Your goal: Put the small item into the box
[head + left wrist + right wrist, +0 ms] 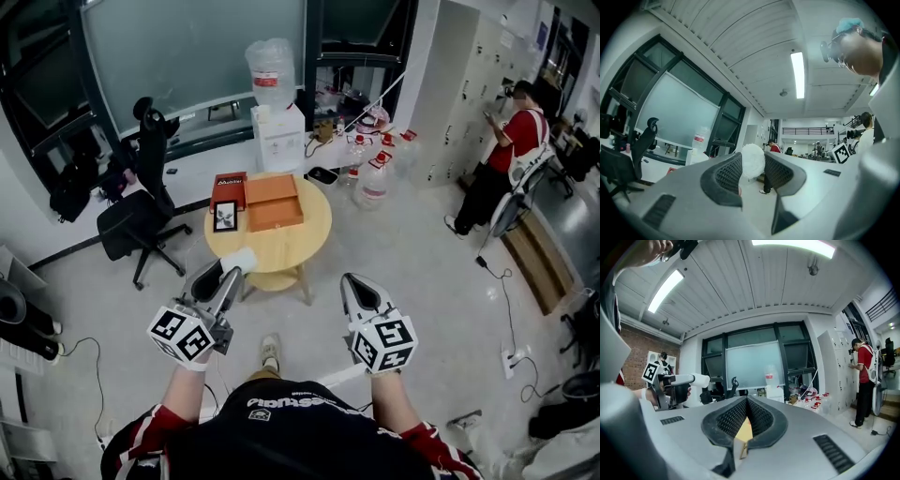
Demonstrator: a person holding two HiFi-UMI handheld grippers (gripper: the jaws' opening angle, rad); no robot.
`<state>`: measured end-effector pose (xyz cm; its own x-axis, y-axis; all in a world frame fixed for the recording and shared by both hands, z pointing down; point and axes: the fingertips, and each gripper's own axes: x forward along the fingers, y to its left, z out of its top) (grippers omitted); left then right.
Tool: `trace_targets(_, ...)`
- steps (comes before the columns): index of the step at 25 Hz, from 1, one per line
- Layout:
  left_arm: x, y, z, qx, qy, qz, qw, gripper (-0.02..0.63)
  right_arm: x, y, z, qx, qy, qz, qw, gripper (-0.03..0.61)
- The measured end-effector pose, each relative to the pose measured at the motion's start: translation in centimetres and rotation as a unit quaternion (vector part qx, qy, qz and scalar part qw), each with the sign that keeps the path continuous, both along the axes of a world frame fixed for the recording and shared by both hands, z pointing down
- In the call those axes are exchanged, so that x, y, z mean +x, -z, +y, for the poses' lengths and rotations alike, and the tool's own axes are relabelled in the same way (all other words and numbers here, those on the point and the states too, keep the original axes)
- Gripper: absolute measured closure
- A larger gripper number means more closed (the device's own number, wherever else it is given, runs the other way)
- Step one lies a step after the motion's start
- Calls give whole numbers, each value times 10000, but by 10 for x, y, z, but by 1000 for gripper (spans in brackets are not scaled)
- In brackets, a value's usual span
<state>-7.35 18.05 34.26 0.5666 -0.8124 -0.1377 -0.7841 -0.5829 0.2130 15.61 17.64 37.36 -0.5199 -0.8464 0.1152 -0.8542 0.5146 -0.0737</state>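
My left gripper (225, 275) is held in the air short of the round wooden table (314, 234), shut on a small white cylinder-shaped item (240, 260). In the left gripper view the white item (753, 159) sits end-on between both ribbed pads, which press on its sides. The right gripper view shows the same item (697, 379) sticking out of the left gripper. An open orange box (274, 202) lies on the far half of the table. My right gripper (352, 281) hovers at the right, level with the left one, with its jaw tips together (747, 400) and nothing seen held.
A red box (228, 187) and a small black-framed card (225, 215) lie left of the orange box. A black office chair (141, 220) stands left of the table. Behind it are a white water dispenser (278, 131) and floor bottles (375, 173). A person in red (511, 150) stands far right.
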Motion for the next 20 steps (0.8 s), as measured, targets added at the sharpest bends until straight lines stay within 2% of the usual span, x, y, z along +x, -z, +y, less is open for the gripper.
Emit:
trace_targets(8, -2, 2, 8, -28, 24, 138, 9999, 459, -1, 6, 4, 10, 83, -127, 9999, 552)
trace_targets(20, -5, 3, 23, 15, 6, 117, 9999, 459, -14, -2, 22, -85, 266, -166, 9995, 552)
